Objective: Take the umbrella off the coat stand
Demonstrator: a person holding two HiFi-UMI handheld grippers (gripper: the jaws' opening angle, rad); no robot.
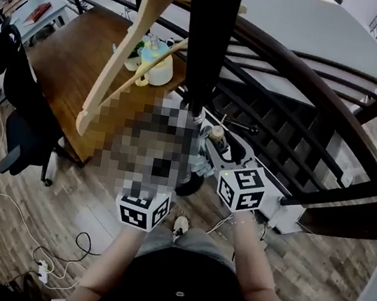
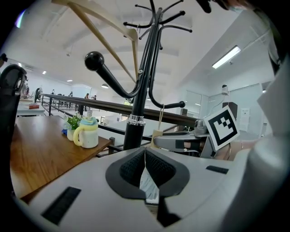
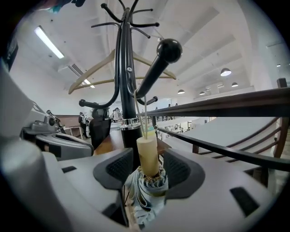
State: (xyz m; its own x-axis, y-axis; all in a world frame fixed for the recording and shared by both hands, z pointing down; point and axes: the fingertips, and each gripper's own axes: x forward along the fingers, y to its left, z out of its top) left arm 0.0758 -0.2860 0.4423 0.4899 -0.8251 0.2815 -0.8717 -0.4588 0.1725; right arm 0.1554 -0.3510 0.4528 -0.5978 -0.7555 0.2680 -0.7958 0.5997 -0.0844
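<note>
Cream-handled and pale blue, the folded umbrella (image 3: pixel 148 181) stands between the wide-spread jaws of the right gripper (image 3: pixel 149 166). Neither pad presses it. Its cord (image 3: pixel 137 113) runs up to the coat stand (image 3: pixel 123 81). The left gripper (image 2: pixel 145 168) has its jaws together.

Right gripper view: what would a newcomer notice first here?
The folded umbrella, cream handle up, stands between the right gripper's open jaws, its cord running up to a knobbed hook on the black coat stand. In the head view, a large wooden hanger hangs high on the stand, above a brown table.
</note>
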